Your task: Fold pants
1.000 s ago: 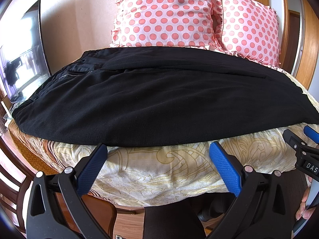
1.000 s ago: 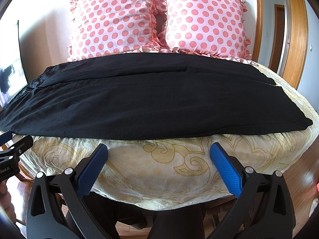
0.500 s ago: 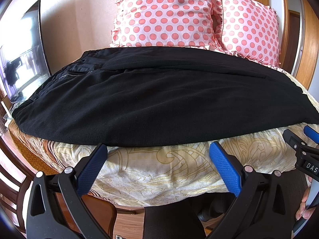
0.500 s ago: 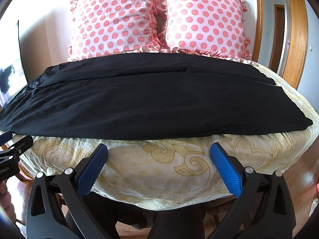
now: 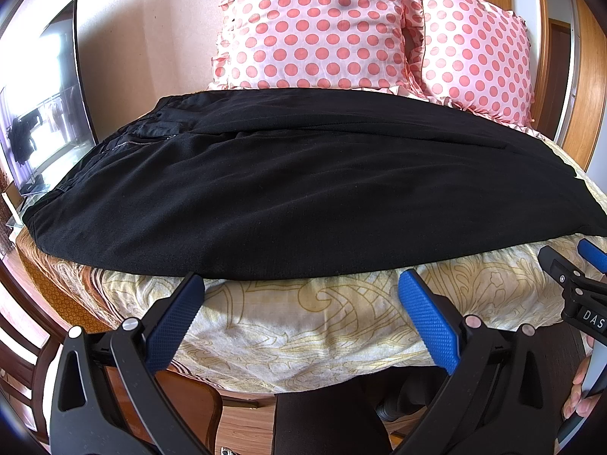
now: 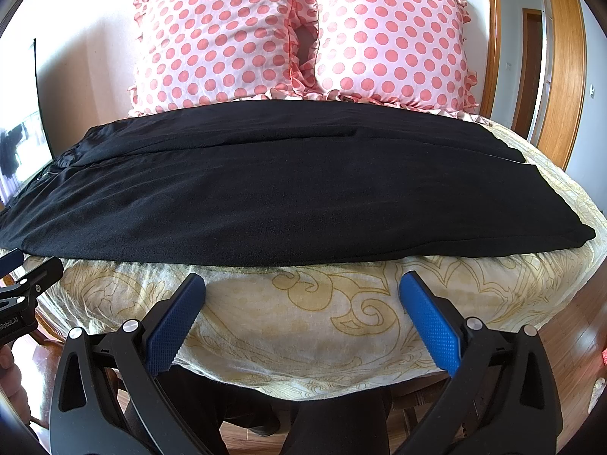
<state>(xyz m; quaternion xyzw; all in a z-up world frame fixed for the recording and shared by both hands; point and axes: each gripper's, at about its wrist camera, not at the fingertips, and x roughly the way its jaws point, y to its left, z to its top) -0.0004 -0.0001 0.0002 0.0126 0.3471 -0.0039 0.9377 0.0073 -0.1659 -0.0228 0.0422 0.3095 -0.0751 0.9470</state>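
**Over the bed edge: both grippers wait, pants not yet touched**

From the left wrist view, nothing has shifted over the last second; the left gripper [image 5: 299, 288] hangs with its jaws spread wide, empty, just short of the black pants [image 5: 303, 189]. So folding has probably not begun. The pants lie flat across the bed [image 5: 322, 326], long axis running left to right, waistband and zipper at the left, leg hems at the right. Two pink dotted pillows [image 5: 318, 26] stand behind.

From the right wrist view, equally unchanged, the right gripper [image 6: 301, 288] is also spread wide and empty, near the pants' front edge.
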